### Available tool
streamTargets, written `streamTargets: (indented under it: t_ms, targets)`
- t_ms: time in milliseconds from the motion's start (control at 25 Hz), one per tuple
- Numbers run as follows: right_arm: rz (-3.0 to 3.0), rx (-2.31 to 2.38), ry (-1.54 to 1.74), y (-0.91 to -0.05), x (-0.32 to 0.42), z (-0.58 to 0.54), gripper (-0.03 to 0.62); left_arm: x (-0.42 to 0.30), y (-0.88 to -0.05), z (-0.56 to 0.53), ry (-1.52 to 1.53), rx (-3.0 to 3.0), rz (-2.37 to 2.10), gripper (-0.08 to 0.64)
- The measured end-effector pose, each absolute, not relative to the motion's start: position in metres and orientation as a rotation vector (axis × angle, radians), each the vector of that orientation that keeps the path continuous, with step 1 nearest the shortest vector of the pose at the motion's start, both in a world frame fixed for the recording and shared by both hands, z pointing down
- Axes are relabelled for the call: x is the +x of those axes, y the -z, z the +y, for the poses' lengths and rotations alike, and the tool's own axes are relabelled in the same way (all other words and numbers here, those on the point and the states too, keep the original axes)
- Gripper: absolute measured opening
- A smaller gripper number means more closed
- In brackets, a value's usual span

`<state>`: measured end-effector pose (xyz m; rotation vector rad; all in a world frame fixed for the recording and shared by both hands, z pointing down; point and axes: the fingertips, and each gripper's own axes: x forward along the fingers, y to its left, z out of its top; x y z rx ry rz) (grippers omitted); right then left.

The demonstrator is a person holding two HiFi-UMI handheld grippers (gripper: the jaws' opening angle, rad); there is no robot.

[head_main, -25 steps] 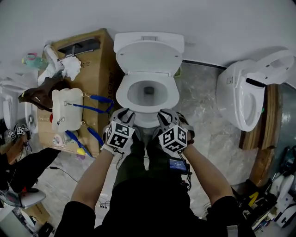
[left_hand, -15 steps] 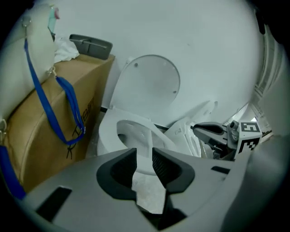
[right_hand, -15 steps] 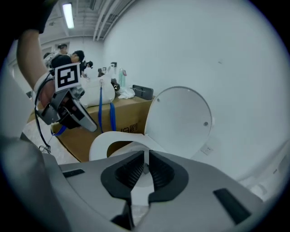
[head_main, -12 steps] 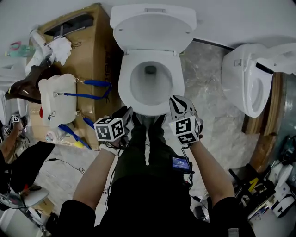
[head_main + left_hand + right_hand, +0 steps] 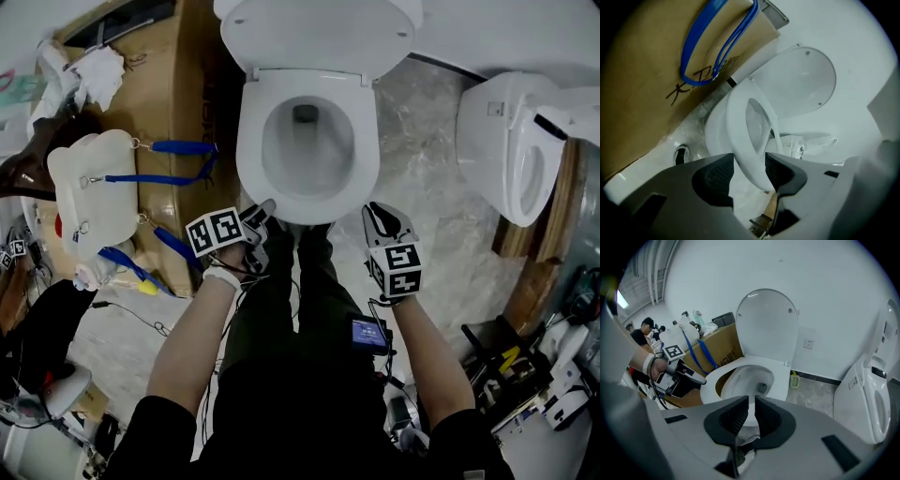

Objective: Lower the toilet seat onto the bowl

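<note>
- Toilet seat lies flat on the bowl, at 12 o'clock from both grippers.
- Left gripper is nearer; its fingers have just opened wide, seat edge between them.
- Right gripper fingers are almost together, empty.

Glossy smooth toilet seat; matt cardboard box; polished marbled floor

we take this for a workroom or test space, not a home bathroom. 2 toilets are here: 1 toilet against a bare white wall, and a second toilet off to the side by wooden boards. a big cardboard box with a white jug on it stands right beside the first. cables trail over the marble-look floor, and people are in the background.
</note>
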<state>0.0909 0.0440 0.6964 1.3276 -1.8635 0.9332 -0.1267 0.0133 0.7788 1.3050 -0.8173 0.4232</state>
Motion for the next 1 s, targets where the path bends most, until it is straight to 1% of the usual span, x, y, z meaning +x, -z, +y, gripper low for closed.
streamTargets:
  t_ms: [80,120,160,200,1000]
  targets:
    - [-1.86,1.326,-0.946,-0.705,0.091,0.048,0.058,-0.124,-0.791,0.014,-0.42,1.296,-0.814,0.217]
    - [-1.856,1.326,-0.953,-0.71,0.091,0.05,0.058,-0.125,-0.796,0.014,-0.43,1.297,-0.824,0.204]
    - [-1.852,1.325,-0.961,-0.713,0.091,0.052,0.058,-0.127,-0.801,0.015,-0.444,1.3,-0.834,0.165]
    - [-1.847,1.323,-0.967,-0.717,0.091,0.054,0.058,-0.129,-0.805,0.016,-0.454,1.305,-0.84,0.155]
    - [-1.8,1.197,-1.055,-0.787,0.076,0.087,0.058,-0.136,-0.865,0.03,-0.505,1.295,-0.867,0.146]
